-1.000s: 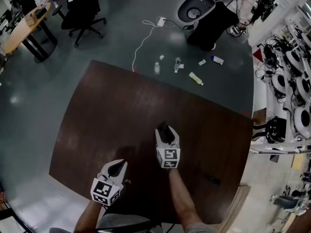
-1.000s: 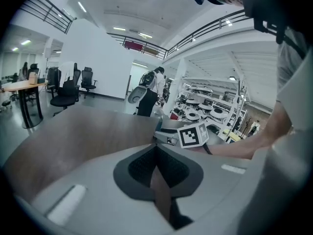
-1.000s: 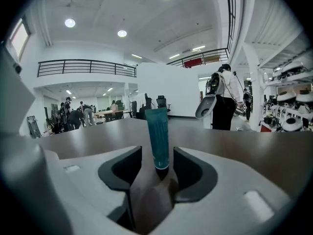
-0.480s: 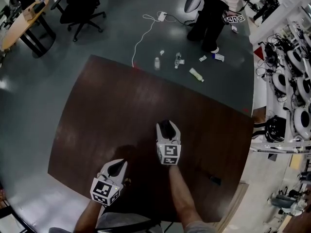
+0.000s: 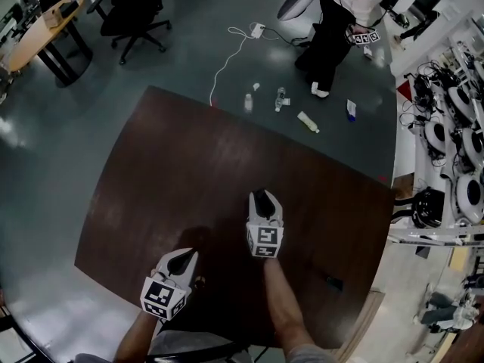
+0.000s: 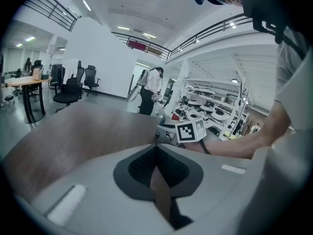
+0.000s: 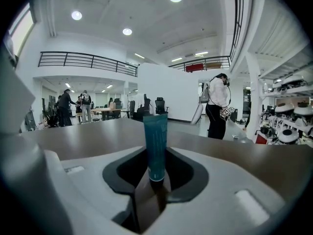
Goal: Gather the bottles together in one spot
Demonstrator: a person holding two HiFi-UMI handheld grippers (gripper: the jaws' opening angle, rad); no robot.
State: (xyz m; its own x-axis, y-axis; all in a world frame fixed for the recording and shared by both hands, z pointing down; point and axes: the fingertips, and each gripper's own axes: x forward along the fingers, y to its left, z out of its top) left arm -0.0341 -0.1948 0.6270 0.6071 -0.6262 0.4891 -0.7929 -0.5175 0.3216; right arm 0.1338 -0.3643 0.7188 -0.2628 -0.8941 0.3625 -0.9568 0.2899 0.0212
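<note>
Over the table (image 5: pixel 166 172), our right gripper (image 5: pixel 259 197) just clamped the teal tube (image 7: pixel 155 141), left gripper (image 5: pixel 185 255) closed empty, so next we'd probably lift it.

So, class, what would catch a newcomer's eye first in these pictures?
The teal tube stands upright between the jaws of the right gripper, which have just been closing on it, above the dark table. Next, the small bottles lie scattered on the floor beyond the table's far edge.
</note>
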